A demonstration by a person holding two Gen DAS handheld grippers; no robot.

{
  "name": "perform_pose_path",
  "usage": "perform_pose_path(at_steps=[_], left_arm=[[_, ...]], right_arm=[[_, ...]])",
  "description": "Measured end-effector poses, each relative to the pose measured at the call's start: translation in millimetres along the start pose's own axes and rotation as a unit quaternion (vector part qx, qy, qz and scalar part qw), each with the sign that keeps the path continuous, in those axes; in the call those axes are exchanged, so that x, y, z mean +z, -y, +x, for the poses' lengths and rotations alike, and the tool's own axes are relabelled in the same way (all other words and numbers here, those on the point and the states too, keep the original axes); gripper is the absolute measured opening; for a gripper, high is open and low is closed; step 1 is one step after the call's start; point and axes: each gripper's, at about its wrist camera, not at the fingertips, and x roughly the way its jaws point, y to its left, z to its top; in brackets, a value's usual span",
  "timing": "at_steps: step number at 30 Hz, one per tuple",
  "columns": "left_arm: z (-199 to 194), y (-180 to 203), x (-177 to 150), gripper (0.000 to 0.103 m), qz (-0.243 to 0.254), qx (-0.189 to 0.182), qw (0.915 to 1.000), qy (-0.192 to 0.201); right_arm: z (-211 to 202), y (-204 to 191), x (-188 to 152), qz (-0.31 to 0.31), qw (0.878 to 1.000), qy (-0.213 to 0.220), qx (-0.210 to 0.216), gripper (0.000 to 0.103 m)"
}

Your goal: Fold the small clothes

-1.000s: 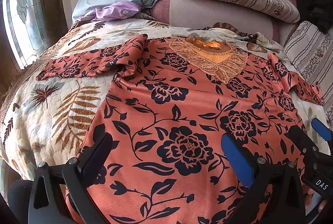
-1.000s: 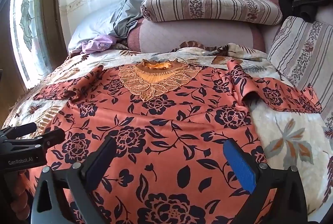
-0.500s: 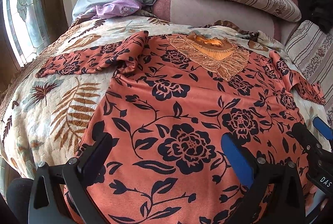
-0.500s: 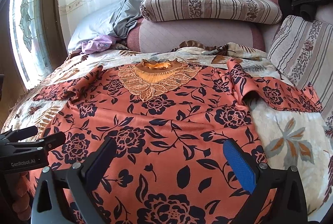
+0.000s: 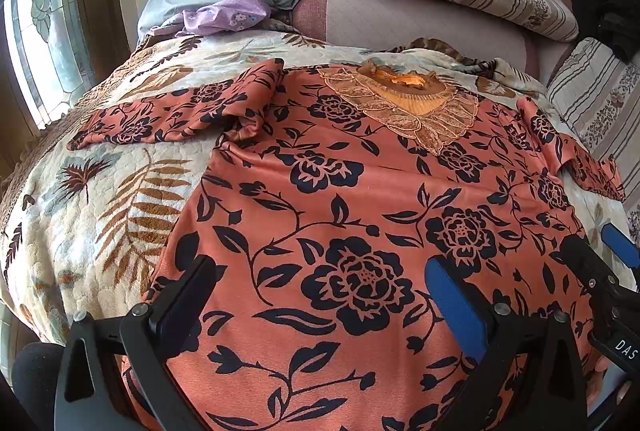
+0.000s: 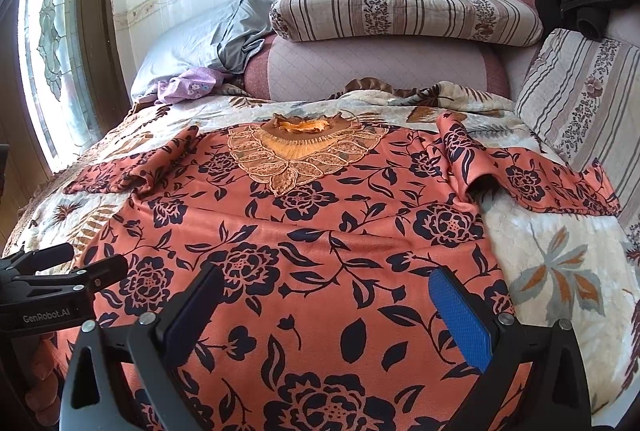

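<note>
Fingers (image 5: pixel 456 295) of both grippers apart over flat top (image 5: pixel 360 211) on bed (image 5: pixel 100 223); fabric likely soft, slippery; best pinched at hem corners or sleeves.

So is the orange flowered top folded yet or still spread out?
Spread out. The top lies flat on the bed, both sleeves out to the sides, nothing folded over.

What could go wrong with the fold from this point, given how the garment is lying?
Two risks, both judgements. The orange floral blouse has a bunched left sleeve and a right sleeve rumpled at the shoulder, so folding now could lock creases in. The plush leaf-print blanket beneath looks soft; the open left gripper or right gripper might pinch it along with the blouse.
</note>
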Motion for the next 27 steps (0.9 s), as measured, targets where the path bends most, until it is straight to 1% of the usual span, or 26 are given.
perform_pose_path(at_steps=[10,11,13,15,16,17,19,21,22,23,25,26,27], left_arm=[[-1.5,-1.1,3.0,0.103,-0.001,-0.006,1.0,-0.001],[-2.6,-3.0,4.7,0.103,-0.003,-0.008,1.0,0.0],[-4.3,-9.5,10.7,0.103,-0.009,-0.011,0.9999,0.002],[-2.7,-18.9,20.2,0.103,-0.02,-0.013,0.9997,0.003],[-0.7,-23.6,25.0,0.103,-0.023,-0.012,0.9996,0.003],[2.4,-28.3,30.7,0.103,-0.026,-0.01,0.9996,0.003],[10.9,-37.9,41.8,0.103,-0.028,-0.002,0.9996,0.004],[20.8,-48.7,51.7,0.103,-0.031,0.004,0.9995,0.006],[25.6,-54.7,55.9,0.103,-0.034,0.008,0.9994,0.006],[30.6,-61.2,59.6,0.103,-0.038,0.012,0.9992,0.007],[41.3,-74.0,65.7,0.103,-0.047,0.016,0.9987,0.005],[46.3,-80.2,67.5,0.103,-0.052,0.017,0.9985,0.003],[51.3,-85.1,68.9,0.103,-0.054,0.019,0.9984,0.001]], right_arm=[[1.5,0.2,0.0,0.006,1.0,0.003,0.009,0.103],[1.7,2.6,1.4,0.015,1.0,-0.001,0.019,0.103],[2.0,15.3,7.4,0.053,0.997,-0.014,0.062,0.103],[0.4,38.0,15.4,0.111,0.989,-0.013,0.097,0.103],[-0.1,54.7,20.2,0.14,0.985,-0.016,0.104,0.103],[0.4,74.5,24.8,0.177,0.977,-0.016,0.115,0.103],[6.1,121.6,34.0,0.239,0.963,-0.024,0.122,0.103],[16.5,178.1,39.3,0.312,0.943,-0.038,0.111,0.103],[22.2,208.9,40.0,0.348,0.93,-0.04,0.109,0.102],[27.1,238.3,40.5,0.381,0.918,-0.031,0.105,0.1],[34.3,297.7,35.7,0.456,0.886,-0.023,0.083,0.089],[37.6,321.9,35.4,0.476,0.877,-0.015,0.069,0.087],[40.8,345.8,34.7,0.494,0.868,-0.009,0.052,0.082]])
